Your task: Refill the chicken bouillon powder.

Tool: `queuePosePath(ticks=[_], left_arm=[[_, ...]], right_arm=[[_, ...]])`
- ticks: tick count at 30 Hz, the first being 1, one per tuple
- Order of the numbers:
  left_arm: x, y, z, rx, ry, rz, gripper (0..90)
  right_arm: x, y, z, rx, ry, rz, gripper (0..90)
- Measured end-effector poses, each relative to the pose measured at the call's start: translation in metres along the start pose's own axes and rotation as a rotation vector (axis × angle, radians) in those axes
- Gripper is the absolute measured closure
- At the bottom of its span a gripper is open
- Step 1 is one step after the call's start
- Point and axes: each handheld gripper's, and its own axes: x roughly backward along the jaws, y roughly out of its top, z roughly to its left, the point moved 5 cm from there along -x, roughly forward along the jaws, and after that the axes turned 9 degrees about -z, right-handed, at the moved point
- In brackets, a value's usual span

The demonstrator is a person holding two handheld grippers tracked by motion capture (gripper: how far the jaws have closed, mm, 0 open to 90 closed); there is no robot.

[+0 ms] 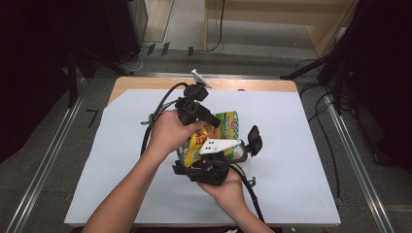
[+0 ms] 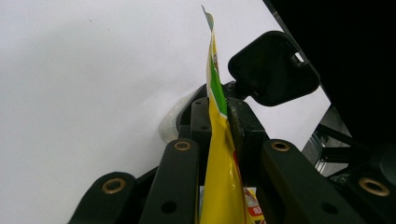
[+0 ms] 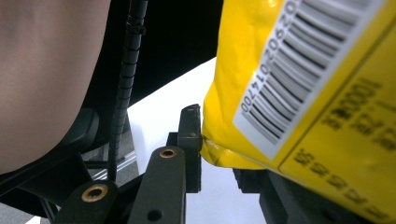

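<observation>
A yellow and green snack bag (image 1: 228, 124) is held up over the white-covered table (image 1: 301, 145) between my two grippers. My left gripper (image 1: 214, 124) comes in from the upper left. In the left gripper view it (image 2: 218, 109) is shut on the thin edge of the bag (image 2: 219, 177). My right gripper (image 1: 194, 158) reaches up from the near side. In the right gripper view it (image 3: 212, 144) is shut on a lower corner of the bag (image 3: 299, 93), whose barcode side faces the camera. One of its fingers (image 3: 189, 140) presses the bag; the other is hidden behind it.
Cables (image 1: 155, 114) trail from both grippers across the sheet. Metal rails (image 1: 359, 170) run along both sides of the table, with dark stands (image 1: 335, 73) and wooden furniture (image 1: 272, 14) at the back. Bare white sheet lies to the left and right of the hands.
</observation>
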Motion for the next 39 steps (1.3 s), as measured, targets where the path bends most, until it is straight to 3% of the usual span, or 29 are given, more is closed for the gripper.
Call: queuePosePath(ticks=[18, 31, 39], left_arm=[[0.0029, 0.0016, -0.0009, -0.003, -0.004, -0.011, 82.0], [-0.0003, 0.0043, 0.0068, 0.026, -0.007, 0.005, 82.0], [-0.0013, 0.0049, 0.0064, 0.023, -0.002, 0.005, 82.1]], right_arm=[[0.0002, 0.0020, -0.0008, 0.019, -0.007, -0.001, 75.6], [0.0000, 0.0039, -0.0027, 0.009, -0.006, 0.007, 76.0], [-0.0010, 0.0033, -0.0048, 0.002, -0.010, 0.010, 76.0]])
